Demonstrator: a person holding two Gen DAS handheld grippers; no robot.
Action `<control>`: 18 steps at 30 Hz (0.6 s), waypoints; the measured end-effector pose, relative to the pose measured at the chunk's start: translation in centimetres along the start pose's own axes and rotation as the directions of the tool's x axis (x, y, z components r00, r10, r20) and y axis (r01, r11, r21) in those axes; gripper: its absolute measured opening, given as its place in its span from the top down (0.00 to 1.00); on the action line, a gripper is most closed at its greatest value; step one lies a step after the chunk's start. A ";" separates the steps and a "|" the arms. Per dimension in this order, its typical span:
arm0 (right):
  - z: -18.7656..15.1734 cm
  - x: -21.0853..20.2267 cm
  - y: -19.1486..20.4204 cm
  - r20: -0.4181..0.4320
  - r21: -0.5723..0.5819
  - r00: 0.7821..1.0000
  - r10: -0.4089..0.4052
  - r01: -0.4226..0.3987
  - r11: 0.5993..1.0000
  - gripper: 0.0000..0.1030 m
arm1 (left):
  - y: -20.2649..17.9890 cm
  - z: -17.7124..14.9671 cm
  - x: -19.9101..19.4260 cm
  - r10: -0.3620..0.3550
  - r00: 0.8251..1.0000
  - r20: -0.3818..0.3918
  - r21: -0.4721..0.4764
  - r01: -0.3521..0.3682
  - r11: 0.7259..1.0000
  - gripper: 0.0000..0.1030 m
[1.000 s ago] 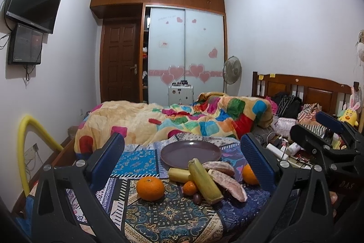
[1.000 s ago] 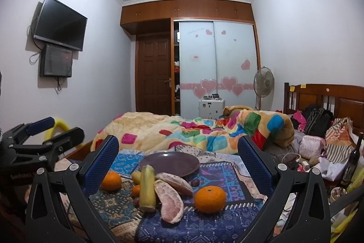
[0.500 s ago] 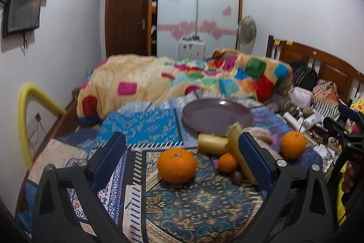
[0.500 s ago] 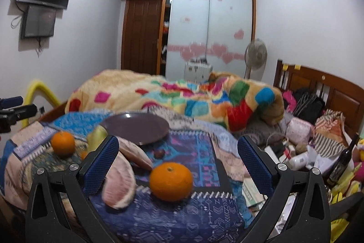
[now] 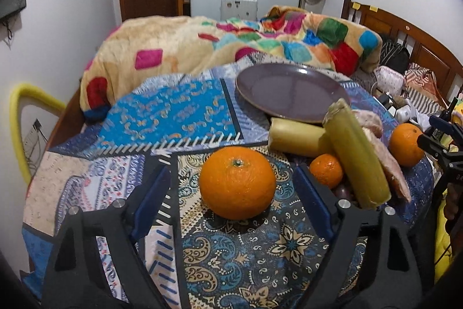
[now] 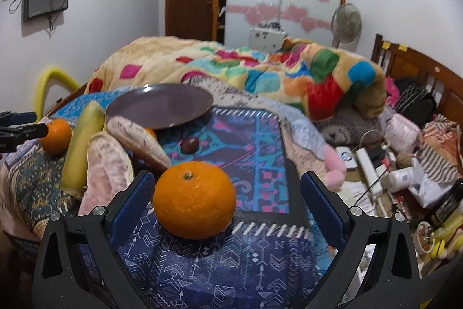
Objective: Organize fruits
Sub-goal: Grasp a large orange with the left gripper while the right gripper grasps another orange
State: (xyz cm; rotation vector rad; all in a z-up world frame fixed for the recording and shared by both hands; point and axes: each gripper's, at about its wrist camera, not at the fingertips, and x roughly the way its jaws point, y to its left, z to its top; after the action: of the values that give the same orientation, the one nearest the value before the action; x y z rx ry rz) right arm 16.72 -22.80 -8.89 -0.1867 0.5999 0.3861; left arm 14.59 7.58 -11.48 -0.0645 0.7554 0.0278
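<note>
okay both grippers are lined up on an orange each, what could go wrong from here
The large orange in front of the left gripper sits on soft, uneven quilt, so a nudge from one of the fingers may roll it away. The right gripper is off-centre: its orange sits near the left finger. The plate looks tilted, so fruit placed there could slide.

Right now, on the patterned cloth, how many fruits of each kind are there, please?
Big oranges: 2
Small orange: 1
Yellow-green stalk pieces: 2
Pink pomelo segments: 2
Small dark fruits: 2
Total: 9
</note>
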 end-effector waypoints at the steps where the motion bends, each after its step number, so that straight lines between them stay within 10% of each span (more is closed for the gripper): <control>1: 0.0 0.3 0.1 -0.011 -0.003 1.000 0.008 -0.008 1.000 0.04 | 0.0 0.0 0.3 -0.001 1.000 -0.010 0.001 0.001 1.000 0.17; 18: -0.1 3.2 0.4 -0.129 -0.004 0.980 0.150 -0.152 0.988 0.33 | -0.4 0.1 3.4 -0.030 0.996 -0.085 0.031 0.033 0.999 0.37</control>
State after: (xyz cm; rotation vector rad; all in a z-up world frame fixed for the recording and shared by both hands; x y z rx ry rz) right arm 18.93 -21.53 -10.87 -0.1812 0.7410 0.5283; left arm 17.11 7.20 -13.71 -0.0465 0.8390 -0.0174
